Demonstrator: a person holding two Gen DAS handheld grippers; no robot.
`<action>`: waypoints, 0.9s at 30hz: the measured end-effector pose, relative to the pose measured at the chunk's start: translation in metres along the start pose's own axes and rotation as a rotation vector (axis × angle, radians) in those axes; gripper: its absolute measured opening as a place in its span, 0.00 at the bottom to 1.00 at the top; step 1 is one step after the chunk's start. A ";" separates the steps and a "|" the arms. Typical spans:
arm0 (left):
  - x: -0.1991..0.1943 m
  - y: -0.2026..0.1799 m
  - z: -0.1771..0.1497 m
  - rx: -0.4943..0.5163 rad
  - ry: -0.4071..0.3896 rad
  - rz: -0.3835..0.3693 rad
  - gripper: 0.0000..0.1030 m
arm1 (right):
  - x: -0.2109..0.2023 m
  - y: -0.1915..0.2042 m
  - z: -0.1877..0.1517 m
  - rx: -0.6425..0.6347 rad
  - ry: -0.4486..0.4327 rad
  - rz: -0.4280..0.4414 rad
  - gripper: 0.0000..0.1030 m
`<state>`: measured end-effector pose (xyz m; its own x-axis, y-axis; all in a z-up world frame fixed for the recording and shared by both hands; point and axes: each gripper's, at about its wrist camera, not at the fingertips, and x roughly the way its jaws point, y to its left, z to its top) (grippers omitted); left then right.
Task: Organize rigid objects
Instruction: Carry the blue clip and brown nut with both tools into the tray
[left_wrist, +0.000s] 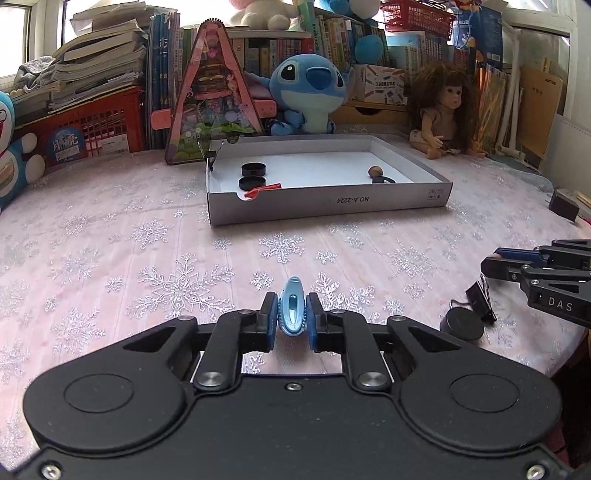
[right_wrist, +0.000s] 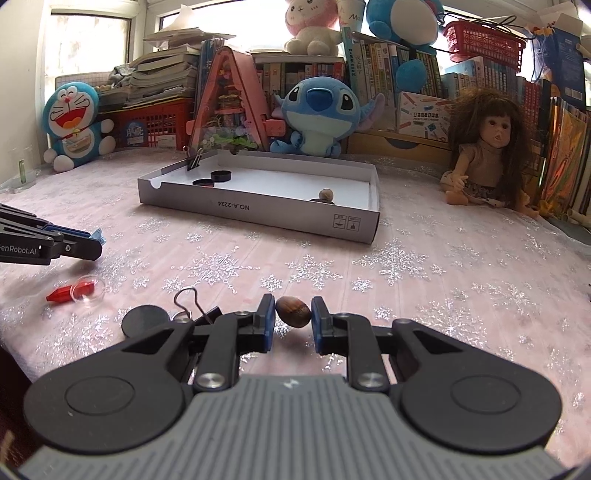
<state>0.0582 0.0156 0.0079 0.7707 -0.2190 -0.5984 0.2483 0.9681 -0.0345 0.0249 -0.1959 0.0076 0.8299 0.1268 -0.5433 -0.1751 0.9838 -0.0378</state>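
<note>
Left claw (left_wrist: 291, 319) clamps pale-blue ribbed clip (left_wrist: 291, 310) — pointed, slotted.

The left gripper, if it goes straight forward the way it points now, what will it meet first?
The left gripper, shut on a blue clip, points across bare tablecloth toward the white cardboard box. Its near wall would probably be met first; nothing lies between them, though depth is hard to judge.
</note>
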 end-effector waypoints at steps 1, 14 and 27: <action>0.001 0.000 0.002 -0.010 0.001 -0.007 0.14 | 0.001 0.000 0.001 0.011 0.000 -0.003 0.24; 0.019 0.000 0.049 -0.023 -0.050 -0.013 0.14 | 0.018 -0.018 0.039 0.090 0.009 -0.030 0.24; 0.060 0.023 0.099 -0.098 -0.042 -0.009 0.14 | 0.056 -0.045 0.080 0.167 0.032 -0.021 0.24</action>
<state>0.1684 0.0129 0.0504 0.7930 -0.2305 -0.5639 0.1984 0.9729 -0.1187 0.1221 -0.2229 0.0462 0.8148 0.1042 -0.5703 -0.0647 0.9939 0.0892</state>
